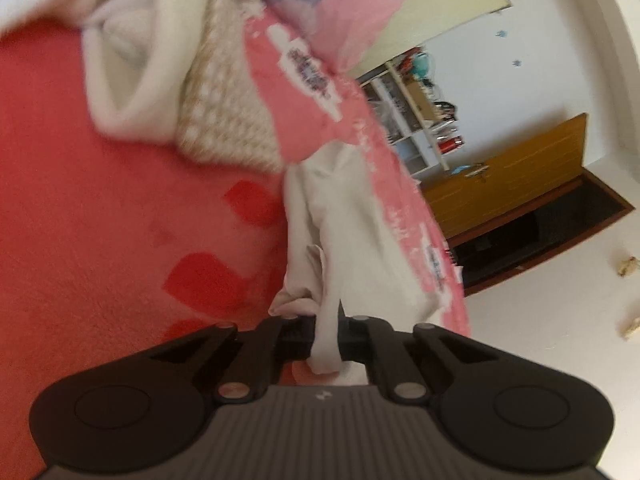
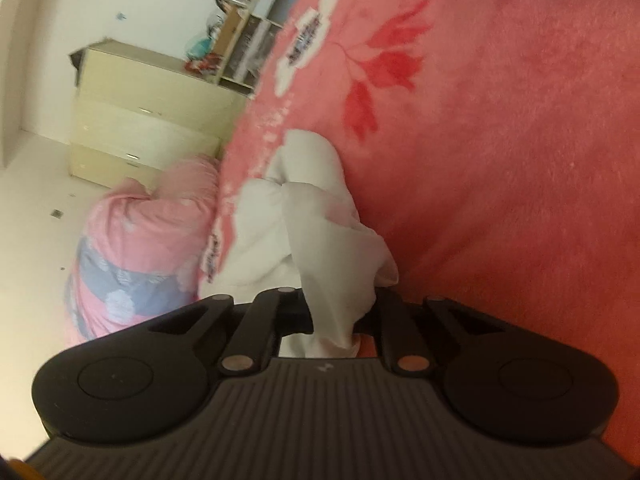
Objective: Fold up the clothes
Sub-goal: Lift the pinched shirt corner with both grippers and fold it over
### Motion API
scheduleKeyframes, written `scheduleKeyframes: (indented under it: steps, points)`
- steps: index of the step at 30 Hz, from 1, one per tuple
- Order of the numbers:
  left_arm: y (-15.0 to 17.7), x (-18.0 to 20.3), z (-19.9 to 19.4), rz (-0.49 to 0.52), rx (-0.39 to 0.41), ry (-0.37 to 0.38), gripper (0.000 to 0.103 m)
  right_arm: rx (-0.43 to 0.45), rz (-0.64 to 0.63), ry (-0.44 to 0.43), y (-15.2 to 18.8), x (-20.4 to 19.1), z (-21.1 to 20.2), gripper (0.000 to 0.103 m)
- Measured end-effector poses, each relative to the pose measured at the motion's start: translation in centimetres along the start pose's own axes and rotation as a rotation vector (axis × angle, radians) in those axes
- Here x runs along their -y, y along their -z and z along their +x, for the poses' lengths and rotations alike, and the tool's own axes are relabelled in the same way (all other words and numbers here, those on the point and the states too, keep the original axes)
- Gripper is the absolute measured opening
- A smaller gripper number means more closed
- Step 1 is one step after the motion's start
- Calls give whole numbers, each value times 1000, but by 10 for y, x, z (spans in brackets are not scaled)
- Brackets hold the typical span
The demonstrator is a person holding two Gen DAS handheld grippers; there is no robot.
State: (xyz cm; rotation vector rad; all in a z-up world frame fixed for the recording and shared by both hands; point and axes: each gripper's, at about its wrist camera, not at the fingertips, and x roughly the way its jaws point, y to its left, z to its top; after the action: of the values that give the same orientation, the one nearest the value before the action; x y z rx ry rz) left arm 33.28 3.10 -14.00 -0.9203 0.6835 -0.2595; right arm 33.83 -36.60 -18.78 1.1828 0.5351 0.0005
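While pinched in both, white garment [image 1: 344,224] trails forward over red bed [image 1: 100,220]; left tool [image 1: 326,332], right tool [image 2: 336,316] clamped on its edge.

The setting was a home bedroom, shown by a bed under a pink floral blanket [image 2: 500,160], a cream chest of drawers [image 2: 148,120], a cluttered white shelf unit [image 1: 416,120], a wooden door [image 1: 508,176] and sticker-dotted white walls [image 1: 532,60].
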Motion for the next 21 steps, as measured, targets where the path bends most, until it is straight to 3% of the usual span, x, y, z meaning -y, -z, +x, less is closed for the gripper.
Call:
scheduleKeyframes:
  steps: [6, 10, 15, 19, 20, 21]
  points:
    - [3, 7, -73, 44, -18, 56, 4, 28, 29, -55, 28, -13, -54, 6]
    - [19, -8, -147, 104, -44, 67, 4, 14, 37, -75, 73, -10, -114, 6]
    - [44, -61, -236, 144, -92, 17, 4, -12, 42, -76, 155, 10, -195, 6]
    - [67, -95, -277, 230, -116, -39, 8, -29, -25, -30, 207, 19, -235, 9]
    - [71, -98, -279, 277, -117, -73, 10, -36, -50, -15, 216, 22, -241, 12]
    - [76, -99, -280, 328, -116, -109, 20, -29, -111, 33, 220, 21, -244, 17]
